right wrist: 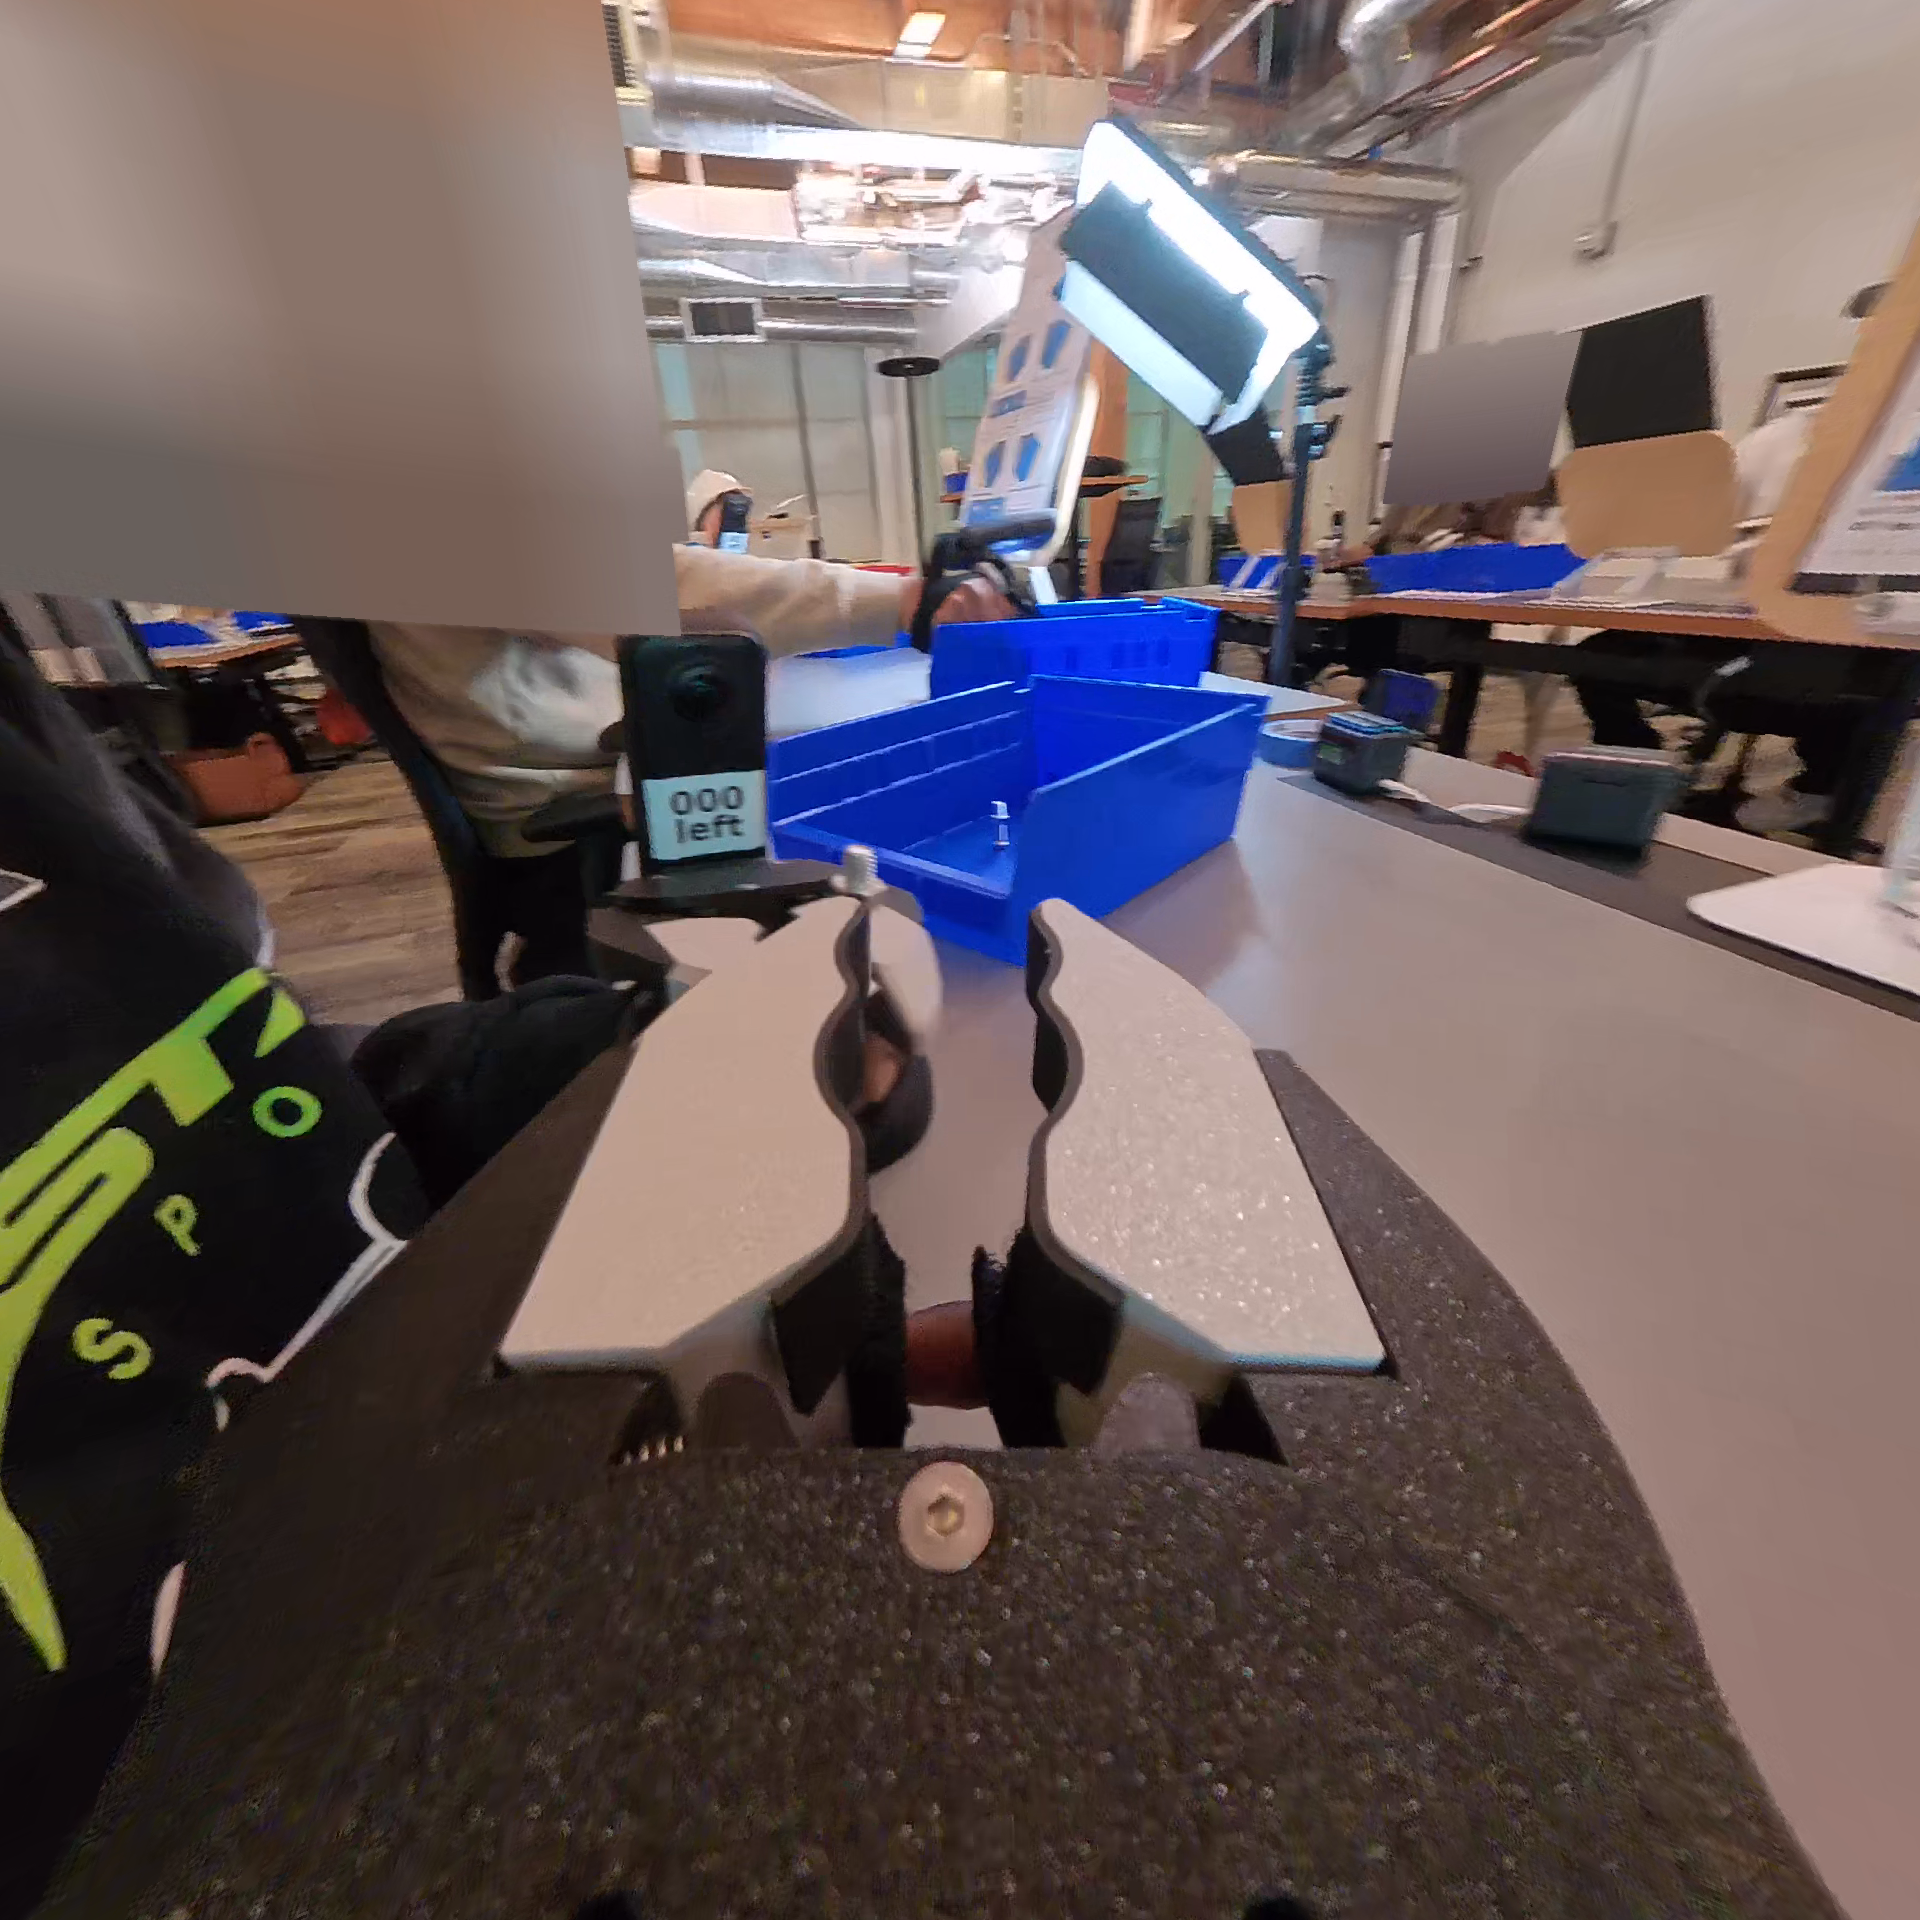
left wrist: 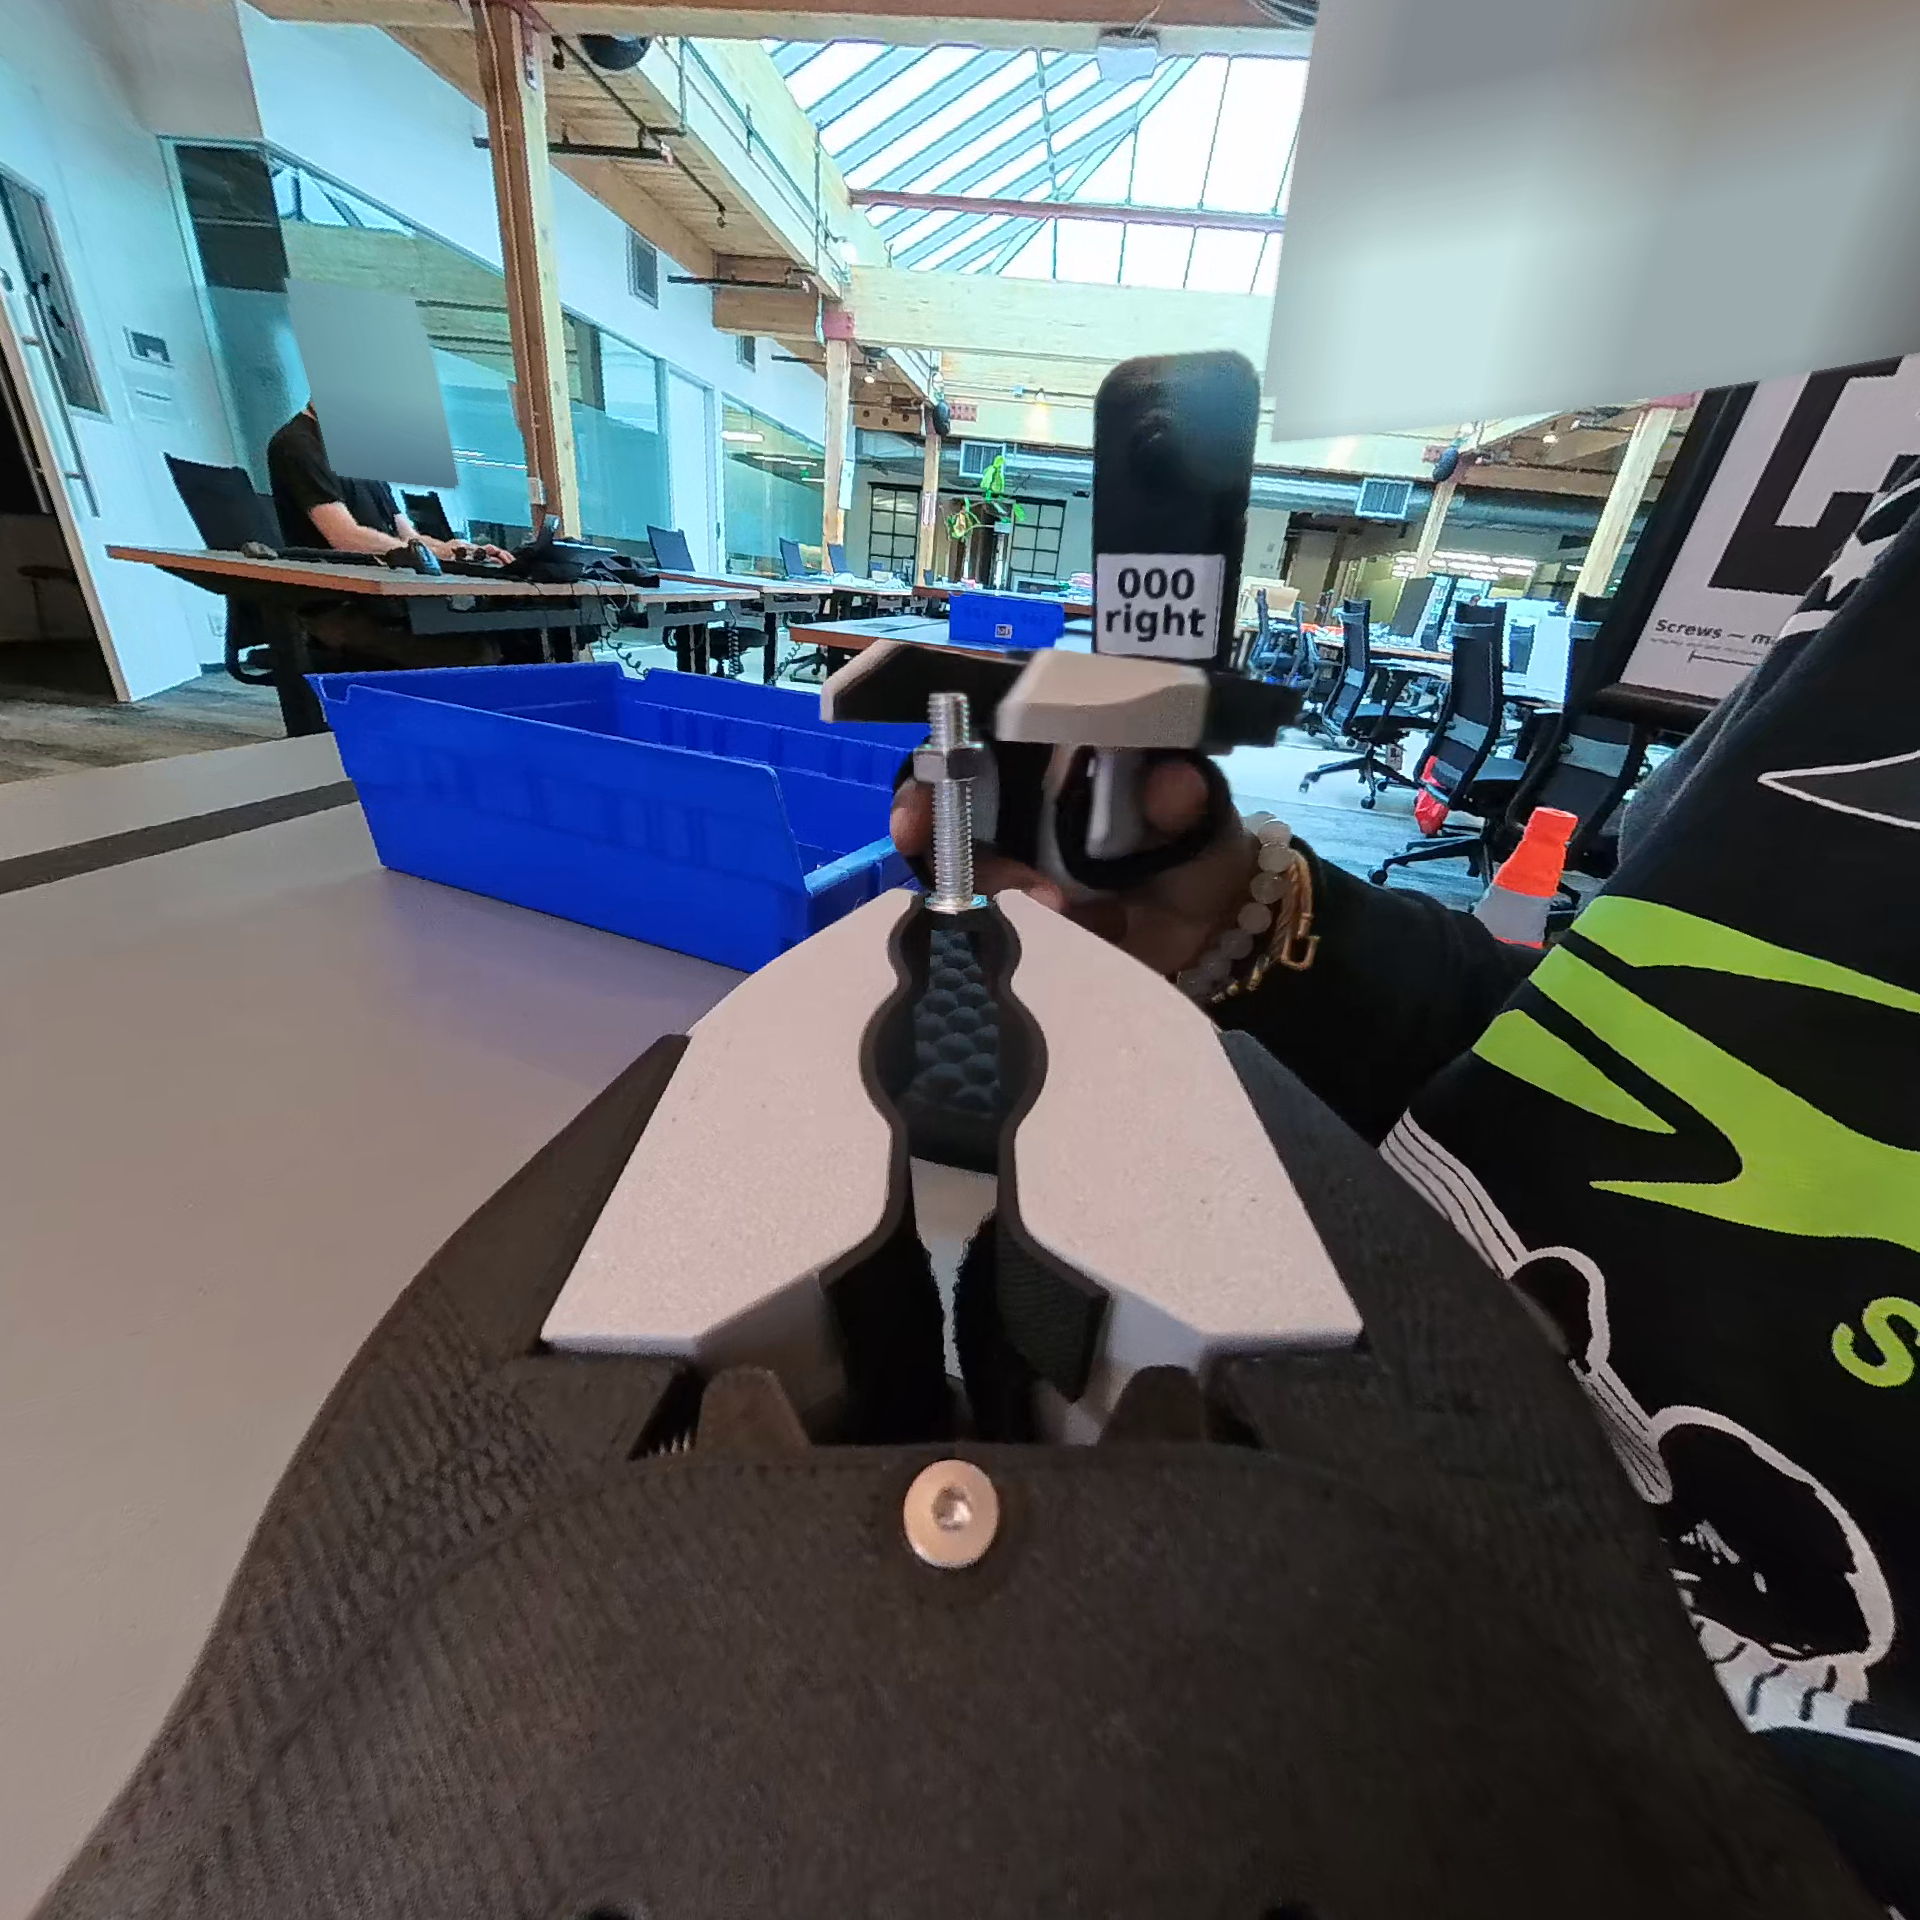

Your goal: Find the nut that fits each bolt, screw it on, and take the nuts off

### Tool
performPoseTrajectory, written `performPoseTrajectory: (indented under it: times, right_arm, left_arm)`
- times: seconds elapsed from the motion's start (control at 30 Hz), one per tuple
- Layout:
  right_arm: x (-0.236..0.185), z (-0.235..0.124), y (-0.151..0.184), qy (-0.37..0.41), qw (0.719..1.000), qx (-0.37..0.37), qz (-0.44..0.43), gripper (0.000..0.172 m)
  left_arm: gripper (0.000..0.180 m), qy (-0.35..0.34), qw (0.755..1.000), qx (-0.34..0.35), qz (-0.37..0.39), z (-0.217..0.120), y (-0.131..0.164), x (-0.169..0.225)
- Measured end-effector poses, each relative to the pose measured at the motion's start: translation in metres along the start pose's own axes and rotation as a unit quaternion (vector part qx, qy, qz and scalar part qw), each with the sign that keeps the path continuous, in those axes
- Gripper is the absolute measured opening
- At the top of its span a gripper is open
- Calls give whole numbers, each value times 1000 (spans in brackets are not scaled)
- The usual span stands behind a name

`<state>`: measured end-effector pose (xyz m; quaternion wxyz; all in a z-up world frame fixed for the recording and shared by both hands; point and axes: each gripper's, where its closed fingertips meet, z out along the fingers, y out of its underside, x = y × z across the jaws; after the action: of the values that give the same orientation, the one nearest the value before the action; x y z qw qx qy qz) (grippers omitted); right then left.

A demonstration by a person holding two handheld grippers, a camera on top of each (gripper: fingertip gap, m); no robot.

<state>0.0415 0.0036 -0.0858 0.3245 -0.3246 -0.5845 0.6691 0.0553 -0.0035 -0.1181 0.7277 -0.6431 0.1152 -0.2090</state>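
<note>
The left gripper [left wrist: 951,909] pinches the head of a bolt [left wrist: 953,821] at its fingertips, jaws nearly together. The shank stands upright above the tips, so the thread is exposed and free for turning. The fingers [left wrist: 769,1122] are pale, matte and grainy, with wavy inner edges; a dark dimpled pad [left wrist: 956,1023] lines the gap, probably to resist slip under torque.

The bolt is bright steel, threaded along its length. A steel hex nut [left wrist: 953,767] sits high on the thread, a short stub of thread showing above it.

Just beyond the bolt, the right gripper [right wrist: 948,920] hovers with jaws parted and nothing between its pads. In its own view the bolt tip [right wrist: 859,860] stands just past its left fingertip, so it appears to be between turns on the nut.

Farther ahead, a blue bin [left wrist: 582,769] of smooth moulded plastic rests on the grey table [left wrist: 208,1039], within reach for parts. One more small bolt [right wrist: 1000,823] stands inside it.
</note>
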Motion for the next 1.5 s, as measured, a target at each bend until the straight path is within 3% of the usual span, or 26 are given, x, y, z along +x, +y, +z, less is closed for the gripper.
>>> performPoseTrajectory:
  times: [0.1, 0.27, 0.5, 0.57, 0.7, 0.93, 1.1, 1.23, 1.43, 1.5]
  right_arm:
    - [-13, 16, 4, -30, 999, -11, 3, 42]
    - [-13, 35, 9, -28, 999, -16, 9, 44]
    - [-4, 16, 8, -16, 1000, -9, 12, 38]
    - [8, 6, 8, 16, 1000, -5, 14, 19]
    - [17, -7, 6, 36, 999, 1, 14, 14]
    - [-9, 11, 5, -32, 999, 1, 15, 40]
    - [-15, 33, 11, -42, 999, -12, 13, 46]
    - [-11, 37, 14, -33, 999, -18, 15, 44]
    - [-1, 12, 9, -13, 1000, -2, 22, 43]
    - [12, 0, 9, 20, 1000, 1, 22, 27]
  left_arm:
    - [10, 0, 1000, -7, 5, 1, 2, 1]
    - [10, 2, 1000, -13, 12, 2, 4, 2]
    - [10, 2, 1000, -6, 5, 1, 2, 1]
    - [10, 6, 1000, -2, 5, 0, 0, 3]
    - [10, 3, 1000, -7, 6, 1, 2, 2]
    - [10, 1, 1000, -13, 9, 2, 4, 2]
    - [10, 3, 1000, -26, 18, 4, 8, 4]
    - [10, 7, 999, -26, 19, 4, 8, 5]
    - [10, 6, 1000, -12, 6, 2, 4, 3]
    - [10, 9, 1000, -10, 6, 2, 4, 4]
